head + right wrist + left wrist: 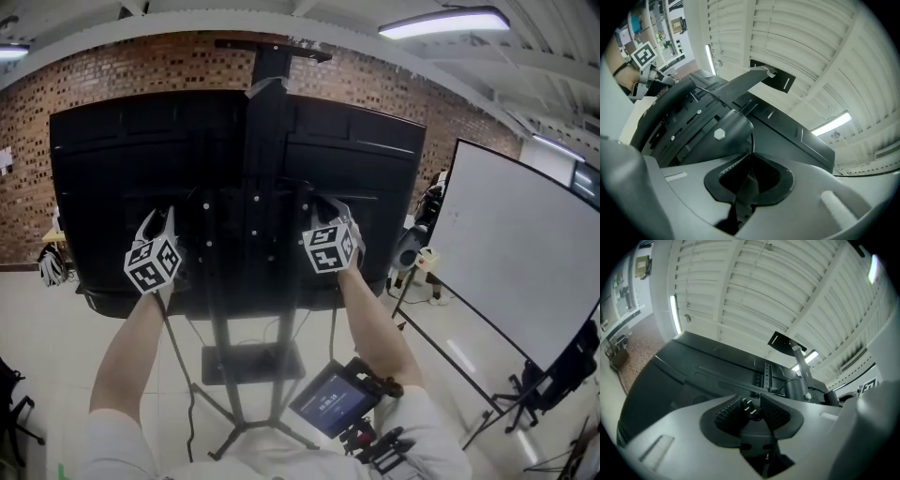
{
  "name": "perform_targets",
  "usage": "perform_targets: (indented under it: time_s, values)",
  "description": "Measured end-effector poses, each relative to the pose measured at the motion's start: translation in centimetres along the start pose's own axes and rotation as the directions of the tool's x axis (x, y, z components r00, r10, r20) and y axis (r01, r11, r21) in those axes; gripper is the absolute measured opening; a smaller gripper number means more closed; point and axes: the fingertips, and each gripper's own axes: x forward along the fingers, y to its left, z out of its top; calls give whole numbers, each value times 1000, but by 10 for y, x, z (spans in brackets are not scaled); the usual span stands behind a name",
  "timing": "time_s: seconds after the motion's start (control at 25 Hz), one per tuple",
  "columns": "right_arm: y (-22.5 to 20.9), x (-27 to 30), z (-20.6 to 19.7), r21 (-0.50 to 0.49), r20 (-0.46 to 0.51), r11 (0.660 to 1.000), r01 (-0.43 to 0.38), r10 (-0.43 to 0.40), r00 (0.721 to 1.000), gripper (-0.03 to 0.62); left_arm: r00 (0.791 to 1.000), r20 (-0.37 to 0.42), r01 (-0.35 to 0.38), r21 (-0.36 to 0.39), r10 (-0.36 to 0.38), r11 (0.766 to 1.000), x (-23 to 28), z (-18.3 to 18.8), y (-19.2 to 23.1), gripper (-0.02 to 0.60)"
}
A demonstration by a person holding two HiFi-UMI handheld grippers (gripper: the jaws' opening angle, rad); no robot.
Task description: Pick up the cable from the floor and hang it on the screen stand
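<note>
Left gripper (750, 398) is clamped on the cable's plug (753, 412), whose body fills the gap between the ribbed pads. Your right gripper (751, 157) is pinched nearly together on the thin cable (753, 140) itself. Both are raised against the back of the screen (122, 187), one on either side of the screen stand (267, 187).

You appear to be at the hanging step, so find something that sticks out to carry the cable. The rounded bracket (729, 124) with the hex bolt (719, 134), just beyond your right jaws, looks like the nearest candidate. Lay a loop fully over it, not against its face. Keep the right pinch firm until the loop bears its own weight, and only then let the plug go. Leave the plug end short, or its weight may drag the loop off.

The plug's prongs point up and away from you, tilted a little to the left, toward the screen's back. From the right jaws the cable runs almost straight upward along the bracket. In the head view a thin lead hangs nearly vertical below your left gripper toward the floor. The stretch between your grippers cannot be traced against the dark panel.
</note>
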Motion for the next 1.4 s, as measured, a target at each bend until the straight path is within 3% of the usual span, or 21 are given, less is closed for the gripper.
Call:
perform_targets:
  time_s: [0.24, 0.44, 1.0, 1.12, 1.28, 1.4]
  values:
    - [7, -8, -17, 32, 8, 999, -37, 36, 999, 62, 998, 9, 61, -37, -61, 997, -10, -15, -8, 132]
    - [16, -14, -30, 30, 1, 998, -52, 52, 999, 63, 998, -21, 62, -49, -63, 997, -21, -38, -1, 132]
    - [16, -43, -50, 106, -10, 994, -11, 12, 1000, 62, 989, -59, 134, 12, -133, 991, -50, -58, -8, 127]
    - [18, -55, -53, 133, -17, 991, 3, -1, 1000, 54, 987, -55, 152, 55, -149, 987, -59, -62, -12, 112]
    - [27, -73, -60, 193, -58, 981, 5, 6, 998, 45, 981, -47, 193, 183, -188, 964, -74, -69, -25, 83]
    - [40, -90, -65, 235, -78, 972, -2, 21, 997, 35, 976, -65, 219, 207, -210, 954, -86, -79, -31, 39]
